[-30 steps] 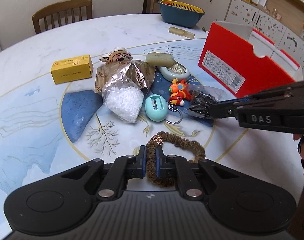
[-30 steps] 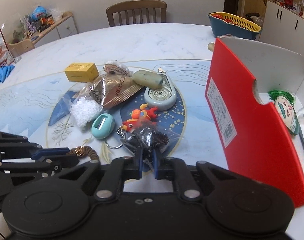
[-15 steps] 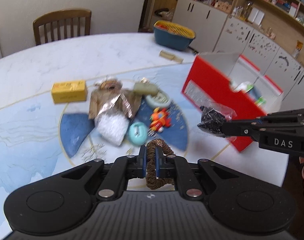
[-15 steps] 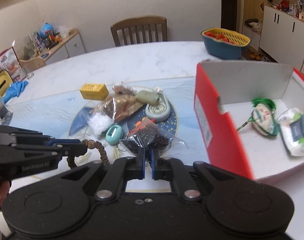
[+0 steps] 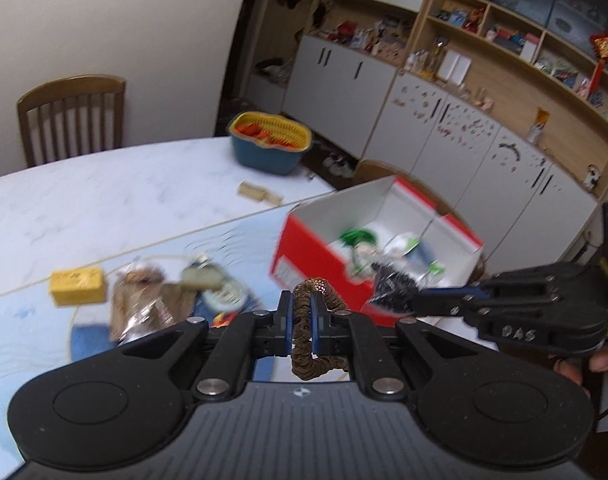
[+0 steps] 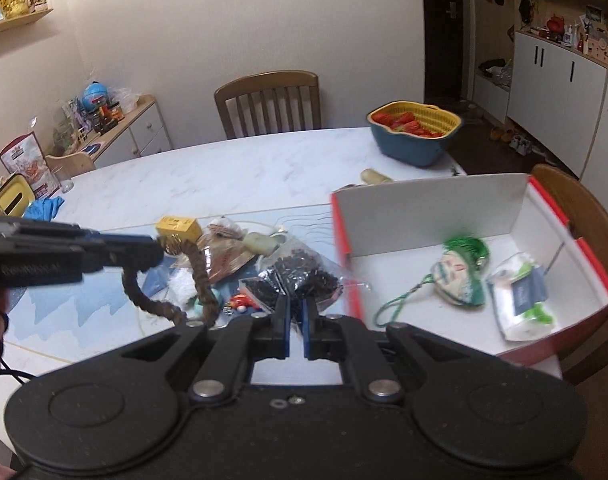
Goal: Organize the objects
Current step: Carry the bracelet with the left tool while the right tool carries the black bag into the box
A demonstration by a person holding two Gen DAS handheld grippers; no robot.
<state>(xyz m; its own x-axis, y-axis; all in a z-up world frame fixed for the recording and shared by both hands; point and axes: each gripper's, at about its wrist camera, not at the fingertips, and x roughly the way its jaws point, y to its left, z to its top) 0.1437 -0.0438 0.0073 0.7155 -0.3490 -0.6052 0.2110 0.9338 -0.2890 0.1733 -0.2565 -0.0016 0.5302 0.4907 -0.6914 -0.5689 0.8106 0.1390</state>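
Observation:
My left gripper (image 5: 302, 316) is shut on a brown scrunchie (image 5: 314, 332) and holds it in the air above the table; the scrunchie also shows in the right wrist view (image 6: 172, 288). My right gripper (image 6: 296, 320) is shut on a clear bag of dark beads (image 6: 304, 276), lifted beside the left wall of the red shoe box (image 6: 344, 276). In the left wrist view the bag (image 5: 392, 290) hangs before the box (image 5: 312, 256). The box holds a green-tasselled ornament (image 6: 460, 276) and a white packet (image 6: 524, 300).
On the table lie a yellow box (image 5: 78, 286), a brown foil bag (image 5: 144, 308), a white tape dispenser (image 5: 228, 292), a small orange toy (image 6: 242, 300) and a blue basket (image 6: 414, 136) at the far edge. Wooden chairs (image 6: 268, 104) stand around.
Both grippers have risen from the table and moved right toward the red box, the left carrying the scrunchie and the right carrying the bead bag.

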